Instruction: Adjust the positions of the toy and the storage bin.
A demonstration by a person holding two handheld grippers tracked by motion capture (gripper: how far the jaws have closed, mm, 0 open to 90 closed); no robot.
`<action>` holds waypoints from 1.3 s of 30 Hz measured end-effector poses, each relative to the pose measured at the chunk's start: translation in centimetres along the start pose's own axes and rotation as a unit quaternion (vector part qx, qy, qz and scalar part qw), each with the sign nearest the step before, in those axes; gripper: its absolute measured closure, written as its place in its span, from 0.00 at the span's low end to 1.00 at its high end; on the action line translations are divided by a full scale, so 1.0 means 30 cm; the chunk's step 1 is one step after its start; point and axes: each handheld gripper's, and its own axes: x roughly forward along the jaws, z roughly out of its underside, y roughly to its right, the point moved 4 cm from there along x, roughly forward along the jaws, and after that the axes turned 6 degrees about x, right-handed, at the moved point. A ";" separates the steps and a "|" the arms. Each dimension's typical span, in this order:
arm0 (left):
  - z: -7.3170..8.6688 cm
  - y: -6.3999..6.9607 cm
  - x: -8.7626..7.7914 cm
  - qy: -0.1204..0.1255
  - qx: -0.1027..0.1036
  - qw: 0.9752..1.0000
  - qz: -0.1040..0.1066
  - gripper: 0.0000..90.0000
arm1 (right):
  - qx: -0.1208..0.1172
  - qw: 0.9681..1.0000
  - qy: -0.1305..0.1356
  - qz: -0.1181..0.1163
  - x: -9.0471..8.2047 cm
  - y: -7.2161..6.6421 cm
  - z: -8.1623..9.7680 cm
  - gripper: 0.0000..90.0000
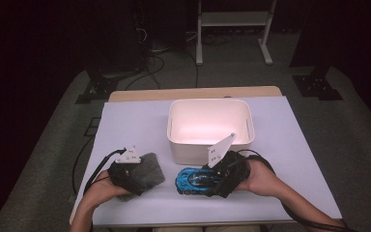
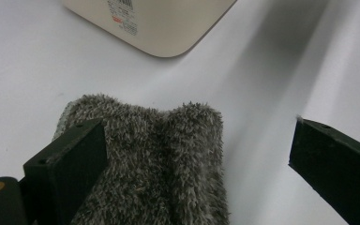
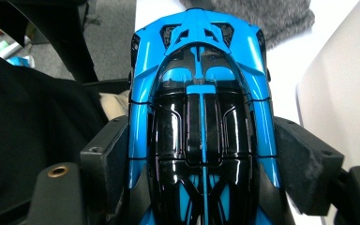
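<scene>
A: Start at the right gripper (image 3: 201,154). What has it got?

B: Its jaws are clamped on the flanks of the blue toy car (image 3: 201,108), low in the centre of the right gripper view. In the high view the car (image 1: 195,180) sits lower centre, just in front of the white bin (image 1: 210,128).

A: And the left gripper (image 1: 125,173)?

B: Spread wide over the grey furry cloth (image 2: 154,159), lower left of the high view. One jaw rests at the cloth's edge, the other stands apart over bare table (image 1: 135,121); nothing is pinched.

A: What could go wrong?

B: I'd judge the car's glossy, tapering sides may slide out of the pads if tilted. It could also clip the bin's near wall on the way over.
</scene>
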 end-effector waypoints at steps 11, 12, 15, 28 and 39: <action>-0.005 -0.004 0.000 0.004 0.000 1.000 0.001 0.04 | -0.012 1.000 0.000 0.005 -0.099 -0.003 -0.090 0.28; -0.004 -0.005 0.001 0.004 -0.001 1.000 0.001 0.04 | -0.012 1.000 0.002 0.006 -0.107 -0.002 -0.097 0.28; -0.006 -0.007 0.002 0.006 -0.003 1.000 0.001 0.04 | -0.012 1.000 0.002 0.007 -0.130 0.004 -0.118 0.28; -0.002 -0.017 0.000 0.007 -0.008 1.000 0.000 0.04 | -0.018 1.000 -0.001 0.021 -0.215 0.053 -0.207 0.28; 0.000 -0.019 0.000 0.012 -0.011 1.000 0.000 0.04 | -0.010 1.000 -0.005 0.029 -0.264 0.111 -0.249 0.28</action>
